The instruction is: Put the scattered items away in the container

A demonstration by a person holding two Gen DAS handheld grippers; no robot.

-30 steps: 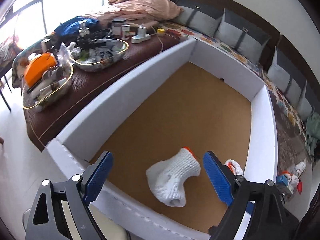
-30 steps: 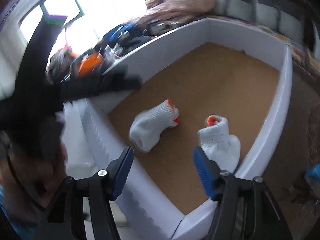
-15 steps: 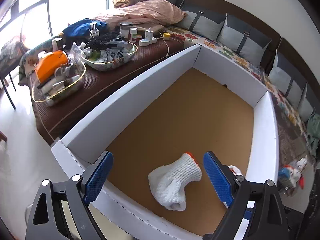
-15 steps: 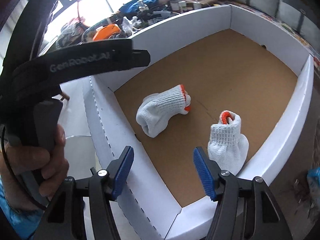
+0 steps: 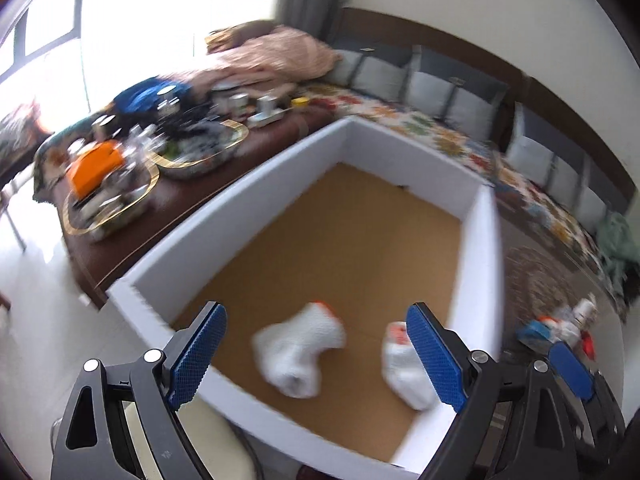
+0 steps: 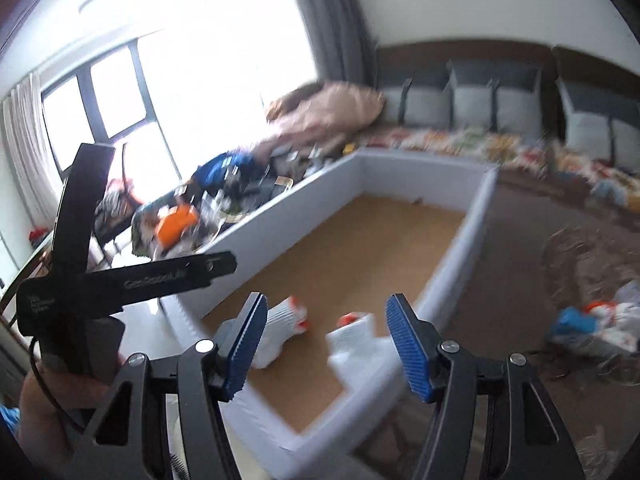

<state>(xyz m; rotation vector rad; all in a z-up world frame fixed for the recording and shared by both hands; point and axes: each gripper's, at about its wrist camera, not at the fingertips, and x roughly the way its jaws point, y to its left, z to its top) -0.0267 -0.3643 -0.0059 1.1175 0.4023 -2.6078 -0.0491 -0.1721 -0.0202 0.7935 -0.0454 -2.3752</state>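
Note:
A white-walled box [image 5: 248, 200] with a brown cardboard floor holds two rolled white gloves with orange cuffs. One glove [image 5: 298, 346] lies near the front middle, the other [image 5: 404, 368] by the right wall. Both show in the right wrist view, the first glove [image 6: 280, 332] left of the second [image 6: 354, 344]. My left gripper [image 5: 316, 356] is open and empty above the box's near edge. My right gripper [image 6: 326, 344] is open and empty above the near right corner. A small pile of scattered items [image 5: 560, 324] lies on the rug right of the box [image 6: 596, 324].
Left of the box, a brown table carries two gold-rimmed trays [image 5: 108, 196] full of clutter and bottles. A cushioned bench [image 5: 460, 92] with a patterned cover runs along the back wall. The left gripper's handle [image 6: 92, 276] fills the right wrist view's left side.
Both grippers have pulled back and tilted up, so the box looks farther and lower. The right gripper has swung right, bringing the rug and the item pile into view. The gloves have not moved.

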